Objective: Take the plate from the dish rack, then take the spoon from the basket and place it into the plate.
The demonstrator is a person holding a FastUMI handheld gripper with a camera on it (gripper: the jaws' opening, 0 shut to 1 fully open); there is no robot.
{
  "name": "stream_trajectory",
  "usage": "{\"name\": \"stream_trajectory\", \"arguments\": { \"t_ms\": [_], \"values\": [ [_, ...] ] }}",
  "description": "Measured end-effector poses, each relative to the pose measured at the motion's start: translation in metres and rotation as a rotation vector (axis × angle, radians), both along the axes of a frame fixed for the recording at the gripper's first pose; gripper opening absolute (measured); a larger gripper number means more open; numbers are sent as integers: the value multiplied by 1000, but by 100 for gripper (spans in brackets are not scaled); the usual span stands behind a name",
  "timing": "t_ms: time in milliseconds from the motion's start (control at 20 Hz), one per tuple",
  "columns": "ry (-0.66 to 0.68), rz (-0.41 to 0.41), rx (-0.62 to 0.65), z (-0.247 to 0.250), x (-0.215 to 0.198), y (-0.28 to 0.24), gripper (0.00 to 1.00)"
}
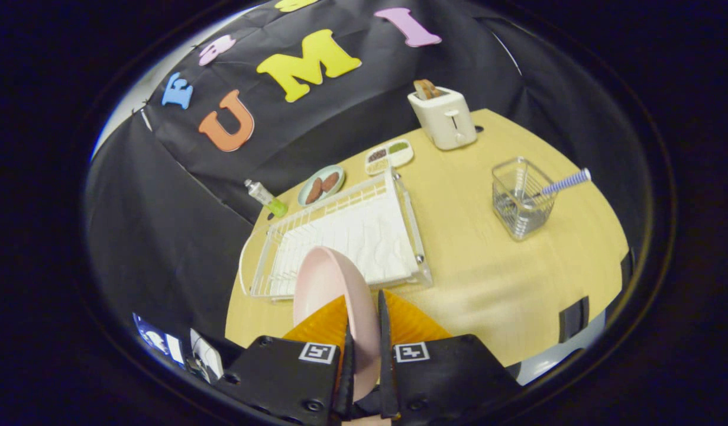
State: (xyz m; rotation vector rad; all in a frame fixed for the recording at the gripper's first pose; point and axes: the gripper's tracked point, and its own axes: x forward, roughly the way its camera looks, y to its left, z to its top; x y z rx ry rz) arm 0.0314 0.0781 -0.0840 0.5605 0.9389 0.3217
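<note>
The hand-held gripper is closed on the pink plate, its two fingers pressing the plate's rim from either side so the plate stands on edge between them and rises just ahead of the fingertips. Directly beyond the plate lies the white wire dish rack, resting on the light wooden table with a white mat inside it; the plate's upper edge overlaps the rack's near end in the view, and whether it touches the rack cannot be told. Ahead and to the right of the fingers, well apart from the rack, stands the clear wire basket, with the spoon leaning out of it, its striped handle pointing up and to the right. Past the far end of the rack sit a small green dish holding two brown pieces, a small bottle with a green base lying to its left, and a divided tray. Farthest out, a white toaster with bread in its slot stands near the table's far edge.
</note>
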Motion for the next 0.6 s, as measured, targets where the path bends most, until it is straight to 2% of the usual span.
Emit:
{"name": "stream_trajectory", "arguments": {
  "t_ms": [250, 400, 600],
  "values": [
    [116, -21, 118, -66, -26, 0, 23],
    [159, -45, 192, -92, -20, 4, 23],
    [142, -56, 233, -98, -5, 4, 24]
  ]
}}
